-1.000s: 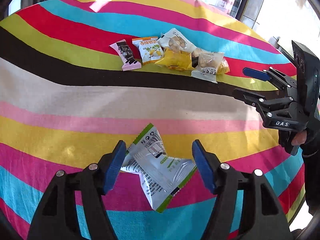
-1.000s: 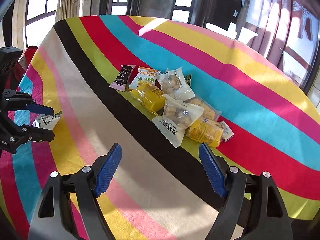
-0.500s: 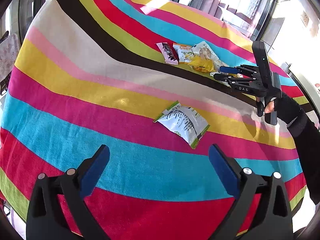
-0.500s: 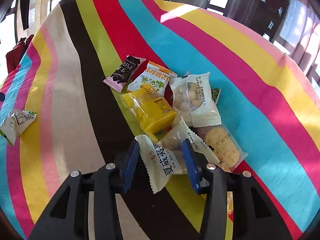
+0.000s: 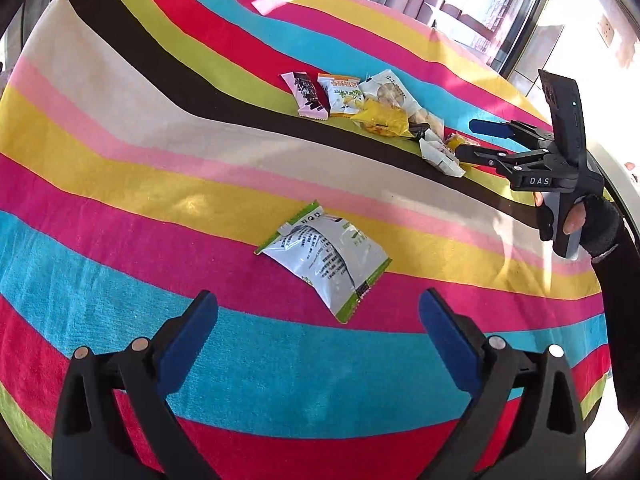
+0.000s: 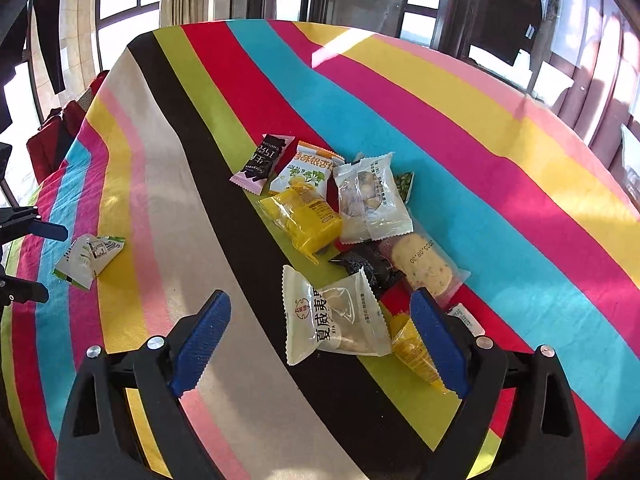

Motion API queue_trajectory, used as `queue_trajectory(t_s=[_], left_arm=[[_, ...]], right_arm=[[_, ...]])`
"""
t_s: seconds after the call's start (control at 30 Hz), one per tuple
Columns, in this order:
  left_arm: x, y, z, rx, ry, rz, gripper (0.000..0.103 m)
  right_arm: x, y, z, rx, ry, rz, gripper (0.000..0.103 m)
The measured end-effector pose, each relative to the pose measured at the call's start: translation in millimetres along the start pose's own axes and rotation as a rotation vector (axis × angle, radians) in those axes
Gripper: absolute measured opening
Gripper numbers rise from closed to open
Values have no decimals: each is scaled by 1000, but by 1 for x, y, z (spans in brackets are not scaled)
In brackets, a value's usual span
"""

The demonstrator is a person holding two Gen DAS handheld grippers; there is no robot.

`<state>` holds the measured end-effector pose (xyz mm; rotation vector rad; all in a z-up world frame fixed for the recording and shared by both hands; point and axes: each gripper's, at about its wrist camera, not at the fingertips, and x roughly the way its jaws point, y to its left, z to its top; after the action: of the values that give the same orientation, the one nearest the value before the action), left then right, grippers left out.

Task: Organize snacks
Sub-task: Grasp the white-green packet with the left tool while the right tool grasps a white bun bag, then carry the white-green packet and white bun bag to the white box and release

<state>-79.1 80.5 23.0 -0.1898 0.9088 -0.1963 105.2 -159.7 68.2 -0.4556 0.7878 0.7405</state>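
Left wrist view: your left gripper (image 5: 318, 314) has its fingers (image 5: 192, 328) spread wide with nothing between them. The white-and-green snack packet (image 5: 326, 258) lies flat on the striped table (image 5: 120, 160), just ahead of the fingertips and roughly centred on the gap, touching neither finger. Nothing stands between the fingers and this packet. Well beyond it, ahead and slightly right, the snack pile (image 5: 368, 108) sits on the black and green stripes: a pink-edged chocolate packet (image 5: 306, 96), an orange-topped packet (image 5: 342, 96) and a yellow packet (image 5: 380, 120) lie side by side. Your right gripper (image 5: 476, 138) reaches in from the right edge, held by a gloved hand (image 5: 588, 220), its fingertips at the near end of the pile.

Right wrist view: your right gripper (image 6: 320, 332) has its jaws opening, and the pads press on nothing. A clear packet with red lettering (image 6: 334, 316) lies on the table between the fingers, nearer the right finger (image 6: 436, 340). A yellow packet (image 6: 412, 352) lies partly behind the right finger, so whether it touches cannot be told. Ahead of the fingertips, a black wrapper (image 6: 368, 266) and a clear biscuit packet (image 6: 424, 264) crowd close. Further ahead lie a large yellow packet (image 6: 304, 218) and a clear cookie packet (image 6: 372, 200). Far to the left of the fingers, the white-and-green snack packet (image 6: 88, 254) lies alone beside your left gripper's fingertips (image 6: 48, 232).
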Motion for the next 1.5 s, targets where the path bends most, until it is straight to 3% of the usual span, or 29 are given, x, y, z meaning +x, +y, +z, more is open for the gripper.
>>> queue_trajectory(t_s=[0.07, 0.13, 0.2, 0.27, 0.37, 0.5, 0.73, 1.03, 1.13, 1.2, 1.23, 1.27, 1.33, 1.43, 1.5], left_arm=[[0, -2, -1, 20, 1, 23, 101], [-1, -1, -2, 31, 1, 49, 101], [-3, 5, -2, 25, 1, 59, 101], [-5, 9, 1, 17, -4, 66, 101], [-2, 12, 6, 23, 1, 75, 101], [9, 12, 14, 46, 22, 95, 101], [18, 8, 20, 120, 52, 89, 101], [48, -16, 30, 385, 132, 49, 101], [51, -20, 31, 399, 142, 38, 101], [49, -24, 28, 415, 130, 23, 89], [44, -25, 29, 404, 119, 24, 61], [41, -22, 31, 369, 118, 22, 43], [33, -10, 32, 265, 110, -26, 40], [29, -5, 24, 260, 102, 18, 40], [23, 0, 20, 222, 95, 3, 40]], right_arm=[[14, -6, -6, 45, 52, 60, 65], [24, -12, -11, 80, 57, 19, 65], [29, -23, -9, 130, 46, 13, 69], [35, -32, -5, 173, 55, 25, 82], [46, -31, 3, 156, 84, 43, 85], [54, -21, 5, 145, 114, 34, 45], [7, 7, -31, 242, 30, -42, 39], [-73, 51, -90, 428, -106, -10, 39], [-83, 60, -97, 433, -113, -35, 40], [-87, 64, -102, 435, -109, -46, 40], [-87, 66, -102, 437, -106, -45, 40], [-85, 67, -101, 439, -103, -35, 40], [-85, 74, -101, 431, -101, -23, 40], [-81, 88, -95, 403, -103, 1, 40], [-78, 97, -92, 400, -105, 21, 40]])
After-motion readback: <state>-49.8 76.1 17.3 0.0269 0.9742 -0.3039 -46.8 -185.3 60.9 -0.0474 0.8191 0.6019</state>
